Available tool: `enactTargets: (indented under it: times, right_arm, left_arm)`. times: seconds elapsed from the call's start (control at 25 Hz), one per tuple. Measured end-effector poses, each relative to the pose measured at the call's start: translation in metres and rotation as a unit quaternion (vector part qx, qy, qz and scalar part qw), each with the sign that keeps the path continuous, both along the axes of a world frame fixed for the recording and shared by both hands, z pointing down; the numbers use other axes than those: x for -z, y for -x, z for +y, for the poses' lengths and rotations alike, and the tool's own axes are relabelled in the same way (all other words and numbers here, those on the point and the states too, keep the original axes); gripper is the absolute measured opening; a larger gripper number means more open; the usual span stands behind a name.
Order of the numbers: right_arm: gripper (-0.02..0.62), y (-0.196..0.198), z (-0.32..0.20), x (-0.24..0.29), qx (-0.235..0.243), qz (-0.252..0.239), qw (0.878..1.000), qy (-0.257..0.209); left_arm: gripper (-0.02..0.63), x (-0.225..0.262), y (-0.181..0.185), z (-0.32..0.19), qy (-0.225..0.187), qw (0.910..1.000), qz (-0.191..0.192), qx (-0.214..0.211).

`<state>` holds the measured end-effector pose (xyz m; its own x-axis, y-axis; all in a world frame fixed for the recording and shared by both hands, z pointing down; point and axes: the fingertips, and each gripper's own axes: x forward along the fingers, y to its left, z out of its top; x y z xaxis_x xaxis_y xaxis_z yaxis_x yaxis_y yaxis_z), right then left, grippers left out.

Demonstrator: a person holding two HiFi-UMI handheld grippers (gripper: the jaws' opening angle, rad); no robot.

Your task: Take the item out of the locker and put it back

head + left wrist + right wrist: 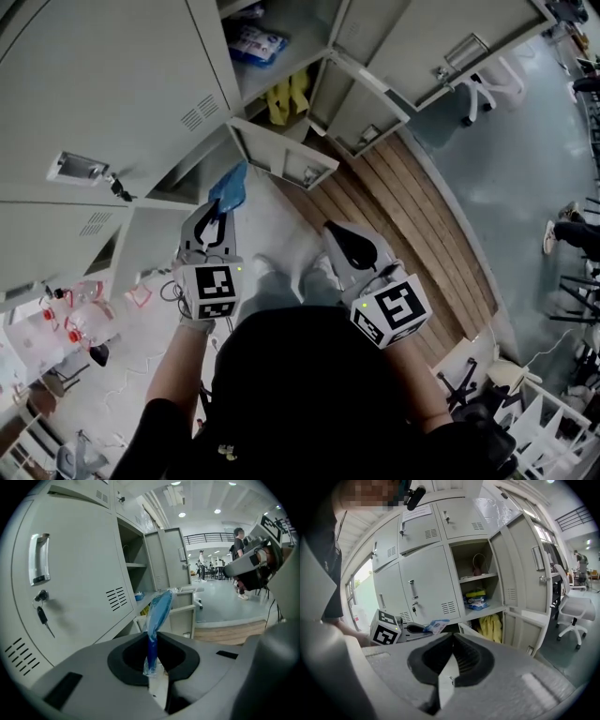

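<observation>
A flat blue plastic packet (229,190) sticks up from my left gripper (221,210), which is shut on its lower edge. In the left gripper view the packet (158,613) stands upright between the jaws (152,637), in front of the open grey locker (133,581). My right gripper (336,232) hangs beside it, shut with nothing in it (452,637). The right gripper view shows the left gripper (414,629) with the packet (433,626) to the left of the open locker (480,590). Its shelf (483,610) holds other packets, and a yellow cloth (490,626) lies below.
Two lower locker doors (286,159) (361,117) stand open toward me. A key hangs in the closed door (43,615) at left. A wooden floor strip (422,225) runs to the right. A white office chair (574,613) stands by the lockers, with people farther off.
</observation>
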<state>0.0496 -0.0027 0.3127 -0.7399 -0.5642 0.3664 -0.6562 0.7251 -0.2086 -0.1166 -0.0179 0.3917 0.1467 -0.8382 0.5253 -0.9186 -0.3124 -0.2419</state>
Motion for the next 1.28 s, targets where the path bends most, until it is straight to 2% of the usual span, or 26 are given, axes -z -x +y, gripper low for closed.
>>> enactTargets:
  times: [0.32,0.6,0.84,1.28]
  right_arm:
    - [-0.002,0.003,-0.01,-0.013,-0.021,0.008,1.0,0.008]
    - [-0.002,0.006,-0.016,-0.028,-0.033,0.019,0.999,0.02]
    - [-0.002,0.007,-0.019,-0.04,-0.041,0.026,0.998,0.029]
    - [-0.002,0.007,-0.023,-0.059,-0.047,0.037,0.997,0.044]
  left_arm:
    - [0.054,-0.054,0.027,-0.013,0.026,0.9991,-0.02,0.028]
    - [0.054,-0.096,0.054,-0.035,0.029,0.9962,-0.068,0.046]
    - [0.057,-0.127,0.072,-0.053,0.036,0.9932,-0.095,0.056]
    - [0.058,-0.18,0.111,-0.082,0.047,0.9789,-0.18,0.084]
